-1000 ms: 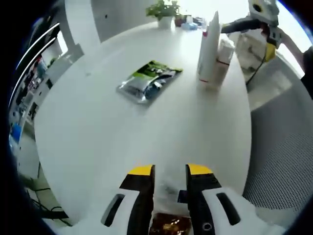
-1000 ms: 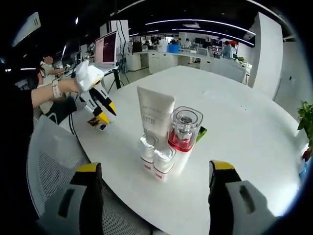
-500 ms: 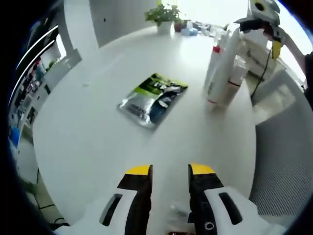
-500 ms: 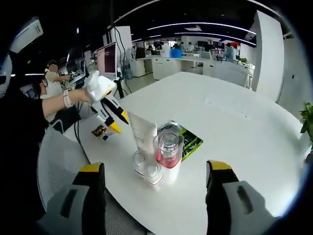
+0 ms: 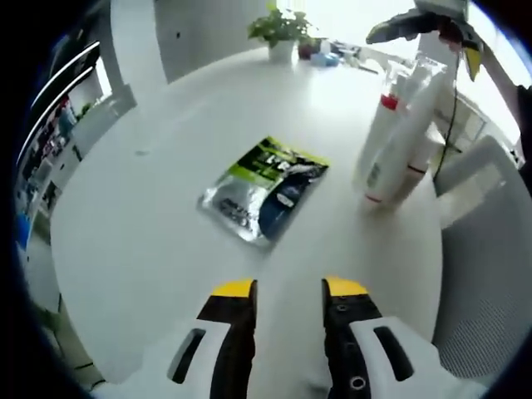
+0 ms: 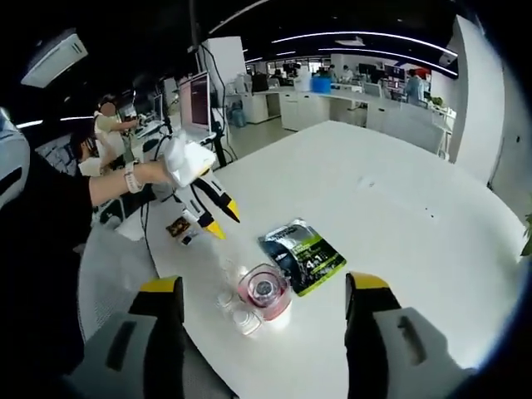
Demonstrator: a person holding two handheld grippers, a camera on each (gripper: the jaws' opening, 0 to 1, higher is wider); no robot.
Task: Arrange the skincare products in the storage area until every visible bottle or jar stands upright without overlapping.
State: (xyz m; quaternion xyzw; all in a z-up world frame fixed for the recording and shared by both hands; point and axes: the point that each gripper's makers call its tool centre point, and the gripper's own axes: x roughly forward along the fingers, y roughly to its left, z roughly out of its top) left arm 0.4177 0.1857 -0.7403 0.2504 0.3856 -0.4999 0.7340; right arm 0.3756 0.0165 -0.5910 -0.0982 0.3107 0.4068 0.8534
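On the round white worktop [image 5: 150,208], a cluster of skincare products is seen upright near the edge: a white tube [image 5: 413,125], a red-collared bottle [image 5: 380,137] and small vials [image 6: 233,309] touching one another. A green-and-silver sachet [image 5: 264,187] lies flat just beside the cluster. The left gripper [image 5: 288,288] is held low over the worktop, its jaws slightly parted and pinching nothing. The right gripper [image 6: 264,285] is held above the cluster, its jaws spread wide and empty. In the right gripper view, two small packets [image 6: 180,231] lie near the left gripper's tips.
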